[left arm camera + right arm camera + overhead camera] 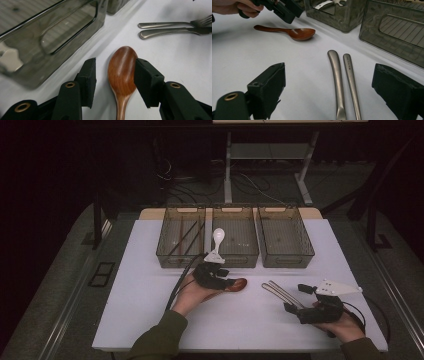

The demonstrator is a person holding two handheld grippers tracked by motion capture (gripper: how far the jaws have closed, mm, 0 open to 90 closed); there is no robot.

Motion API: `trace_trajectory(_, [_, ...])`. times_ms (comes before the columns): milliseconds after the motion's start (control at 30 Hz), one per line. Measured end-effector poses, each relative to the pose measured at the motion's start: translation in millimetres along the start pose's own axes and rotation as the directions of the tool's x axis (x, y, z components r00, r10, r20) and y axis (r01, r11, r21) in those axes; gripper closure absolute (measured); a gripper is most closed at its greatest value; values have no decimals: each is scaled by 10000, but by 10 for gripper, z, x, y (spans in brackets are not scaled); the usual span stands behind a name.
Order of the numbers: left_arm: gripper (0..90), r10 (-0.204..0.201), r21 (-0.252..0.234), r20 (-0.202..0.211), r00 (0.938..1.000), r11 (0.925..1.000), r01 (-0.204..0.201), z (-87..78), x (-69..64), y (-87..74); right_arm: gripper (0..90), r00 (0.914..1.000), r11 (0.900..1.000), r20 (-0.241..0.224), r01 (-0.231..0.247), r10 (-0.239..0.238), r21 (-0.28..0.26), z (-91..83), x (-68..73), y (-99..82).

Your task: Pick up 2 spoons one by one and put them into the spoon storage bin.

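Left gripper (pixel 115 75) jaws parted around wooden spoon (pixel 122 67), right gripper (pixel 329 87) spread over metal cutlery handles (pixel 343 75), high view adds white spoon (pixel 218 237)

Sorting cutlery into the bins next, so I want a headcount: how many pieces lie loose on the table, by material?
Wooden spoon: 1
Metal pieces, a fork and what looks like a knife: 2
Total: 3

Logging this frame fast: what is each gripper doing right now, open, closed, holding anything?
Left gripper: open, jaws astride the wooden spoon lying on the table, not gripping it.
Right gripper: open, holding nothing, the metal cutlery handles lying between its jaws.
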State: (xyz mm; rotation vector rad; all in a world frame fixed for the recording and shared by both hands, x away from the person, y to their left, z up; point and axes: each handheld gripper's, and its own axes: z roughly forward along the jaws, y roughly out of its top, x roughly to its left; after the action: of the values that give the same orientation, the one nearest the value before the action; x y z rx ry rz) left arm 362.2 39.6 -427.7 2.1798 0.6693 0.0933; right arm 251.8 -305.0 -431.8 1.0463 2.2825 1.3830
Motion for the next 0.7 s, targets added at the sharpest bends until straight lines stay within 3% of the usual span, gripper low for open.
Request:
trace_trajectory(167, [500, -91, -105, 202, 9998, 9999, 93, 94, 0, 31, 118, 10000, 10000, -4, -22, 22, 11, -7, -10, -6])
trace_trajectory(233, [483, -48, 92, 259, 9997, 9999, 46, 134, -19, 15, 118, 10000, 10000, -1, -46, 46, -17, -12, -9, -9])
trace_trajectory(400, [478, 190, 402, 113, 9998, 9990, -195, 189, -72, -7, 118, 10000, 10000, -44, 26, -26, -6, -15, 2, -7])
trace_trajectory(700, [477, 219, 610, 2, 9998, 9979, -218, 245, -91, -46, 118, 9999, 9999, -4, 106, -106, 59, -2, 5, -7])
